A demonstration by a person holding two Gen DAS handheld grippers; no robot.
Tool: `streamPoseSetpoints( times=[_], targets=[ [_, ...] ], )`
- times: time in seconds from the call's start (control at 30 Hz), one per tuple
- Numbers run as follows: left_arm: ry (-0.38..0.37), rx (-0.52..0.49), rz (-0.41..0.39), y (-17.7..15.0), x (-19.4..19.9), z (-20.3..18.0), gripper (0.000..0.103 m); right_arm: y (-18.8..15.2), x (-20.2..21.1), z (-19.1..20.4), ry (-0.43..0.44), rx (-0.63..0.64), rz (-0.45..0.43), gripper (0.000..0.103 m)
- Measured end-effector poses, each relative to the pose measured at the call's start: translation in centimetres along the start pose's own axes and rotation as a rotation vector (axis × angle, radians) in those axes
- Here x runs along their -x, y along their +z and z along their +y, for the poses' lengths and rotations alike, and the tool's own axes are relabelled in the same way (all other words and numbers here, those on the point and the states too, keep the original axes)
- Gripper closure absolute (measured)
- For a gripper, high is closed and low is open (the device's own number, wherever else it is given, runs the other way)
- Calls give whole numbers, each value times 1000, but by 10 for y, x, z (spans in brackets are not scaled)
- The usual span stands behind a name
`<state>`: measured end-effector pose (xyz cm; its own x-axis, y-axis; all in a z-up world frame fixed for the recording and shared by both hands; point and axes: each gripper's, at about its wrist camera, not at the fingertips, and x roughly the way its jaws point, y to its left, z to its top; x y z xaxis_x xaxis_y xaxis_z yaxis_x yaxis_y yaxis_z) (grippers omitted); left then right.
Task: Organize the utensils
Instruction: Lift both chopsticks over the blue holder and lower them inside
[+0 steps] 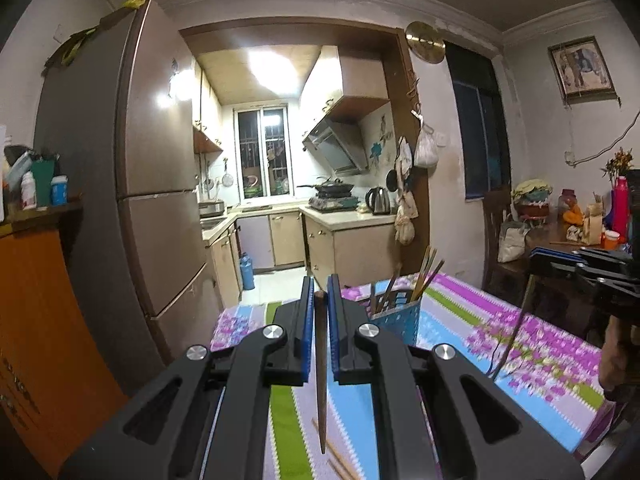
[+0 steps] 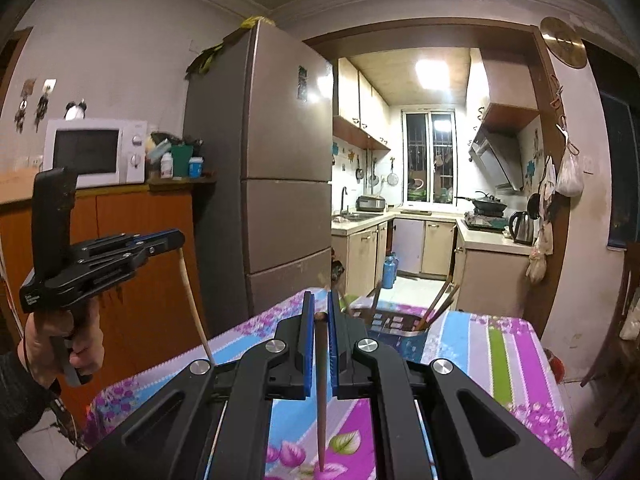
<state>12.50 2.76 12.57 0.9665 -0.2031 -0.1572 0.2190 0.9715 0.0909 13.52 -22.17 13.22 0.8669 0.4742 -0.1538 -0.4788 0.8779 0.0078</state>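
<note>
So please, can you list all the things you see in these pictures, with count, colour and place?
chopstick: one, dark brown, held in left gripper
chopstick: one, brown, held in right gripper
holder: one, blue, on table, chopsticks inside
loose chopsticks: at least two, wooden, on table below left gripper
tablecloth: one, striped floral, over table
fridge: one, brown, left of kitchen doorway
microwave: one, white, on orange cabinet
kettle: one, steel, kitchen counter
left gripper: black and blue, shut
right gripper: black and blue, shut
hand: one, holding left gripper's handle
</note>
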Motion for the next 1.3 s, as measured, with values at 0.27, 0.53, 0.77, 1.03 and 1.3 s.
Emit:
streamPoseSetpoints(
  times=[0.27, 0.53, 0.77, 1.03, 1.3],
  targets=[
    [-41, 21, -50, 67, -28, -12, 97, 59, -18, -39, -27, -16, -33, 95],
    [-44, 66, -104, 120, -63, -16, 97, 121, -42, -76, -61, 1, -90, 95],
    [-37, 90, -146, 152, -94, -18, 98, 160, -84, -102, -73, 2, -112, 95],
    [-49, 106, -95, 137, -150, -28, 97, 143, -146, -122, -60, -32, -57, 95],
    [-54, 102, -34, 109, -185, -29, 97, 111, -186, -132, -51, -47, -3, 96]
  ],
)
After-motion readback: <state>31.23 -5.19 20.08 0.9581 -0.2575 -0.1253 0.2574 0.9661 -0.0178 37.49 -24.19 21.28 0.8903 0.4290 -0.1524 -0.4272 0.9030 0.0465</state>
